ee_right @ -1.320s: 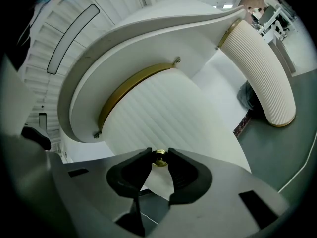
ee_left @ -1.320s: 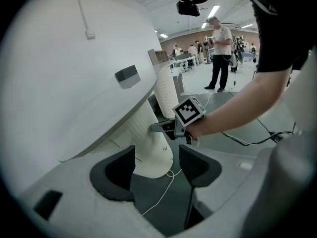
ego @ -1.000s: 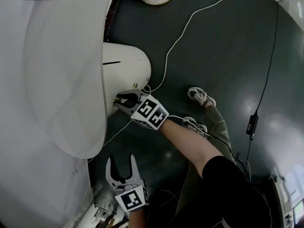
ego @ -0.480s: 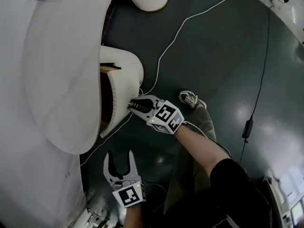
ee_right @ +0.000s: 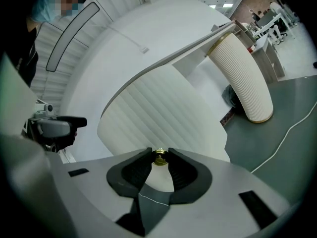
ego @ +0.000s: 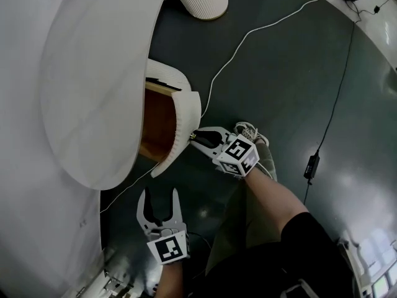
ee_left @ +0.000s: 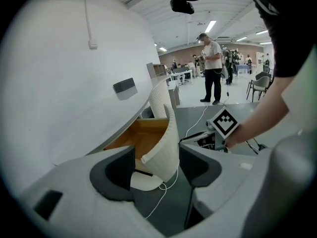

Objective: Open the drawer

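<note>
Brass is what we are holding on to: the right gripper (ego: 197, 137) is clenching its two dark pads on the small round brass knob (ee_right: 159, 156) at the front of the curved, ribbed white drawer (ego: 187, 117). The drawer is sitting under the edge of the rounded white tabletop (ego: 87, 92). It is standing partly out of its housing, so the warm brown wooden inside (ego: 158, 123) is showing between the tabletop edge and the ribbed front.

We are judging the task as well under way but not finished. A good stretch of the wooden bottom is lying open to view, yet the back part of the drawer is lying under the tabletop, and we cannot tell how much travel is left. What we are expecting to remain is more pulling out over the dark grey floor (ego: 279, 73), then letting go of the knob.

The left gripper (ego: 160, 194) is hanging low near our body, well apart from the drawer, its jaws standing wide and gripping nothing. In its own view the drawer front is only showing far off between them.
</note>
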The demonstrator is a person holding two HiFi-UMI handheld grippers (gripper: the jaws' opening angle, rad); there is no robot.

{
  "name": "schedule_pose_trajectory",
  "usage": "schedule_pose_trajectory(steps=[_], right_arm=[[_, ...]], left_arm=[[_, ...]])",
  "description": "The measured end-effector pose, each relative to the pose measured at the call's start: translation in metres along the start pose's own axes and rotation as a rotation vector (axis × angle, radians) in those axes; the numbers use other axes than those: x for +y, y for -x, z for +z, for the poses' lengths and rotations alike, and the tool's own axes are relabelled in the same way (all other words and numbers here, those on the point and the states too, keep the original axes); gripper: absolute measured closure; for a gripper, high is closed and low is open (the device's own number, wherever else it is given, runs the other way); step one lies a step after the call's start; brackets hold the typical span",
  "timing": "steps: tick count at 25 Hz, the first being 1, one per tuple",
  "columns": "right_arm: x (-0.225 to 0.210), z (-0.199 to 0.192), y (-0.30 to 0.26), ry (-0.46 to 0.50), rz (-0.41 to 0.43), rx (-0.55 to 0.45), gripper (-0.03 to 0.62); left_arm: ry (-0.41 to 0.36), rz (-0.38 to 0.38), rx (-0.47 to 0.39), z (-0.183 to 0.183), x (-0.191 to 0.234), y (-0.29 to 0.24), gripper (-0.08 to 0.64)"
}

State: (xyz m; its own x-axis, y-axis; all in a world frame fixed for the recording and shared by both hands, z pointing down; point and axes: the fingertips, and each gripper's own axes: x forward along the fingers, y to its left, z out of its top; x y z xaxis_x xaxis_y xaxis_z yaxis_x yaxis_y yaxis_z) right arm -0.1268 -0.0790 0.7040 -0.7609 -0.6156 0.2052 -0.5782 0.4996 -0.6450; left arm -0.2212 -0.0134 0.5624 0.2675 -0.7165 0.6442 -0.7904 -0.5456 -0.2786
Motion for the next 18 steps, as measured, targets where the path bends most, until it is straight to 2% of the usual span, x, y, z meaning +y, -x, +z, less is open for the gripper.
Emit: schedule_pose_trajectory(steps=[9,18], right_arm=[[0.002,-0.02,0.065,-0.006,-0.018,0.014,0.488],[-0.002,-0.027,0.082,-0.034,-0.079,0.079,0.488]], left_arm=[[-0.028,-0.013,-0.027,0.013,-0.045,0.027,0.288],[-0.003,-0.051,-0.029,0.023,-0.032,0.027,0.288]])
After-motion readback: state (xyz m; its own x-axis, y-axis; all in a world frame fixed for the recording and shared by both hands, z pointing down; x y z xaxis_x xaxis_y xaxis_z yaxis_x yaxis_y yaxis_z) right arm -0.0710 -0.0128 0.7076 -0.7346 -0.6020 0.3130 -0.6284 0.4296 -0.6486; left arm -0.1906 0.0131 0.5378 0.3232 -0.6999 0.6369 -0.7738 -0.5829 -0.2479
